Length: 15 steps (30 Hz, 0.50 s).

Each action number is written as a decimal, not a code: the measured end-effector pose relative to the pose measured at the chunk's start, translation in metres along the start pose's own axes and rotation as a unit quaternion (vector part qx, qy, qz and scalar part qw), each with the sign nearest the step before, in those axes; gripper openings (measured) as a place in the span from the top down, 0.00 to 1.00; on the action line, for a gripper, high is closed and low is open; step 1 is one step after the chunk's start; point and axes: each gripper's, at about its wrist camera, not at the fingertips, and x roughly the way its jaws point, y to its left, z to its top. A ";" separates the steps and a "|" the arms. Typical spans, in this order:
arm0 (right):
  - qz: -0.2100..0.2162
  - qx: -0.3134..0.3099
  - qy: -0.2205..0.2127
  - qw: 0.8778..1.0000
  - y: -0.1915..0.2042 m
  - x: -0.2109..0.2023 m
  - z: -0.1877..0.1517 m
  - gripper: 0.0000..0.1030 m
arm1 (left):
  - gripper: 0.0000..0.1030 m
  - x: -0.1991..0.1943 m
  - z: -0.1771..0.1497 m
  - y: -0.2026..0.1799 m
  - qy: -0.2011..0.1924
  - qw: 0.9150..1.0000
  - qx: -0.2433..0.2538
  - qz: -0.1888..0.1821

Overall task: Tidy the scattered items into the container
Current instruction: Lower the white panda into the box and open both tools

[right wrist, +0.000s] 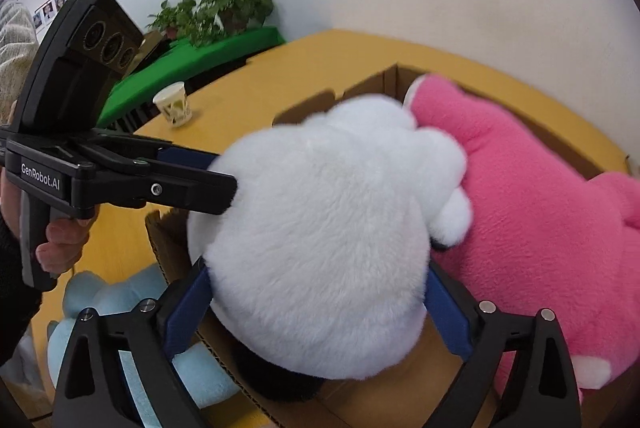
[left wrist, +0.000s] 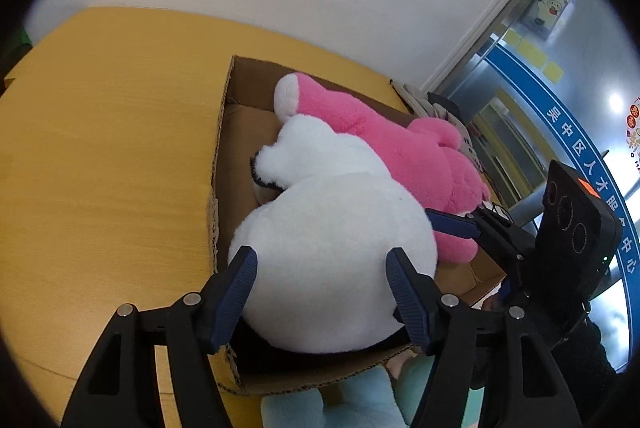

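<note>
A big white plush toy (left wrist: pixel 332 260) lies in an open cardboard box (left wrist: pixel 218 131) beside a pink plush toy (left wrist: pixel 400 143). My left gripper (left wrist: pixel 320 264) stands open with its fingers on either side of the white plush's round body, touching the fur. My right gripper (right wrist: pixel 316 292) is open wide around the same white plush (right wrist: pixel 320 228) from the other side, its blue pads pressing the fur. The pink plush (right wrist: pixel 540 220) fills the right half of the box (right wrist: pixel 360 87). A light blue plush (right wrist: pixel 100 308) lies on the table outside the box's near wall.
The box stands on a yellow wooden table (left wrist: pixel 100 147) against a white wall. A paper cup (right wrist: pixel 173 104) stands on the table's far left part, with a green-covered table (right wrist: pixel 192 59) and potted plants (right wrist: pixel 228 3) behind. The light blue plush also shows below the box (left wrist: pixel 360 400).
</note>
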 end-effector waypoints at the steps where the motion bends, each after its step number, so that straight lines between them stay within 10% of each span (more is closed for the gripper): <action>1: -0.010 -0.002 -0.013 1.000 0.003 -0.009 0.003 0.05 | 0.36 -0.013 -0.001 -0.008 -0.014 1.000 0.006 0.006; 15: -0.153 0.054 -0.071 0.984 0.039 -0.163 -0.039 0.00 | 0.29 -0.094 -0.060 -0.146 -0.091 0.992 0.089 0.014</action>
